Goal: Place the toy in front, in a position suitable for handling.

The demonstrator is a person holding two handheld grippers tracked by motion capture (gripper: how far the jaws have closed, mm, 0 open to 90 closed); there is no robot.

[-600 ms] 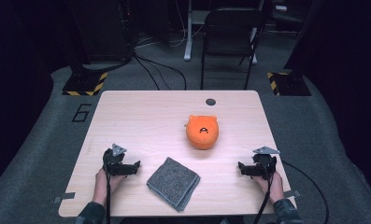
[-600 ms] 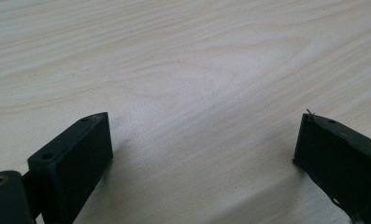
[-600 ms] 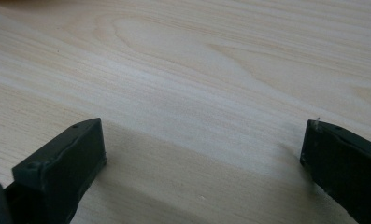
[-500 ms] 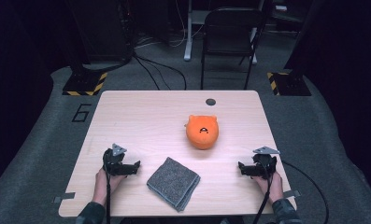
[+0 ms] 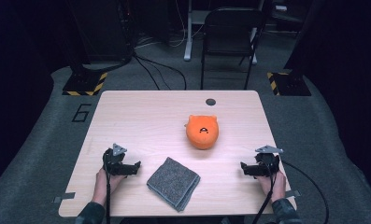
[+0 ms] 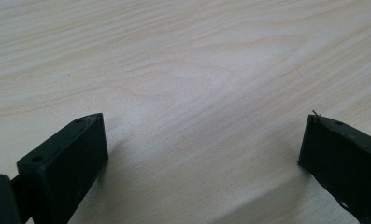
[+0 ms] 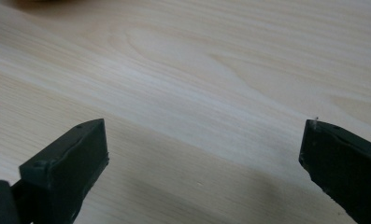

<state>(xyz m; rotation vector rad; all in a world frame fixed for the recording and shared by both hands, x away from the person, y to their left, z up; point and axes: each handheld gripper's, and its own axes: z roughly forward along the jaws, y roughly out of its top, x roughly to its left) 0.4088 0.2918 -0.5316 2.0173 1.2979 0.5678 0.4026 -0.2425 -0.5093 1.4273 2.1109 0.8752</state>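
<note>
Cloth (image 5: 174, 183) lies flat — folded, long axis running diagonally.

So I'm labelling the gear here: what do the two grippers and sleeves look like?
Both the left gripper and right gripper are black, with blocky jaws, a grey three-cornered plate on top and a trailing black cable. The sleeves are dark and patterned.

left gripper (image 5: 135, 169) wide apart, right gripper (image 5: 243, 169) likewise

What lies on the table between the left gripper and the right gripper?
In the high view, a folded grey cloth lies between the left gripper and the right gripper, nearer the left one. The rest is bare table.
</note>
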